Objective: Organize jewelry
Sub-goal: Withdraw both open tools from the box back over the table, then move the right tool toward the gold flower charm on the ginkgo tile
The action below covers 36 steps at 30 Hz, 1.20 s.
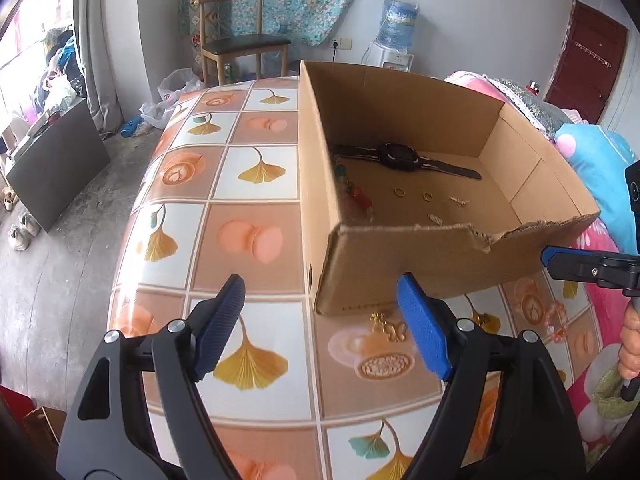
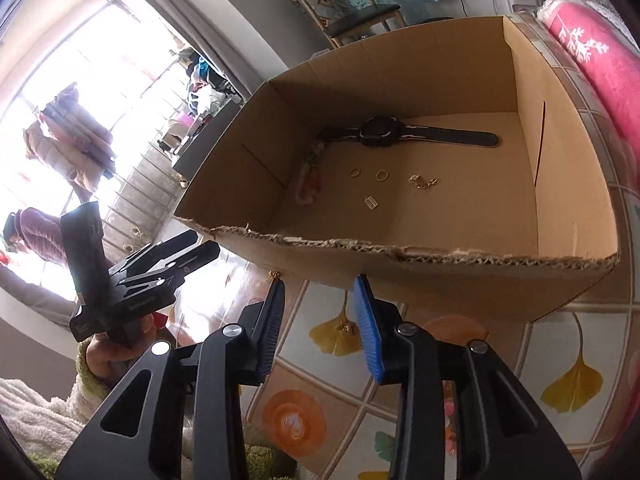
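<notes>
Writing nowhere legible; left gripper (image 1: 320, 304) gapes empty, right gripper (image 2: 320, 312) half-parted, empty.

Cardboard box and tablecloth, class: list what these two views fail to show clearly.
- Left wrist view: gold butterfly piece partly behind the left claw.
- Left wrist view: beaded bracelet partly hidden by the cardboard box wall.
- Right wrist view: small gold charm between the right claw pads, too small to identify.
</notes>
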### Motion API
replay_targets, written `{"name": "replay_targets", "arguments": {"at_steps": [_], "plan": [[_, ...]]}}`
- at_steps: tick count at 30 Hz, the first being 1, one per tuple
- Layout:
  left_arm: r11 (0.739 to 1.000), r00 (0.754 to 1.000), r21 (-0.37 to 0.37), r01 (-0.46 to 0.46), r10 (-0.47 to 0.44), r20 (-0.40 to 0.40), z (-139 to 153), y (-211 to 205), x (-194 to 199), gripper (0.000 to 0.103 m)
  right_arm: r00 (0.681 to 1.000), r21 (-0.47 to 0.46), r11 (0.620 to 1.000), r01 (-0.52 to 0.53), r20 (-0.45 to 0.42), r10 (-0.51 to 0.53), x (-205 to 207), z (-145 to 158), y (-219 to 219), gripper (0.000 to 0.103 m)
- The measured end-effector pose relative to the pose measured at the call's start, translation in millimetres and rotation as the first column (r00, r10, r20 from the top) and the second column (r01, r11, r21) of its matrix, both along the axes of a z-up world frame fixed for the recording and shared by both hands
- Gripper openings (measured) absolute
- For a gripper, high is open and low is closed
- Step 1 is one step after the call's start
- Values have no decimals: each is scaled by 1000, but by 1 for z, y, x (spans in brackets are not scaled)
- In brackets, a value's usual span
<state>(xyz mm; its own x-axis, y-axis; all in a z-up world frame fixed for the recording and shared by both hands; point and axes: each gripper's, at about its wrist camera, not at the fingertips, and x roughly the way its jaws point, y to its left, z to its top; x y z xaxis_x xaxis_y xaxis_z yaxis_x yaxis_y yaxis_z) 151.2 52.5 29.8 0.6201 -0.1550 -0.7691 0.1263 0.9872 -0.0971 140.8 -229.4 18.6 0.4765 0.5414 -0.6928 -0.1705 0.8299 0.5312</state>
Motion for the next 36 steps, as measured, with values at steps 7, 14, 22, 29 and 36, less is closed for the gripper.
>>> {"name": "replay_targets", "arguments": {"at_steps": [7, 14, 22, 29, 36], "plan": [[1000, 1000, -20, -14, 14, 15, -2, 1, 12, 75, 1000, 3, 1000, 20, 16, -20, 4, -2, -2, 34], [999, 1000, -35, 1, 0, 6, -3, 2, -4, 75, 1000, -52, 999, 0, 21, 1, -16, -5, 11, 41], [998, 990, -26, 64, -67, -127, -34, -13, -42, 80, 994, -179, 978, -110, -48, 103, -59, -26, 48, 62], [998, 986, -16, 59, -61, -158, -54, -21, -55, 84, 986, -250, 956, -153, -96, 133, -74, -44, 69, 63], [998, 987, 32, 62, -56, -151, -57, -28, -53, 88, 990, -265, 958, -112, -115, 84, -74, -51, 55, 65]]}}
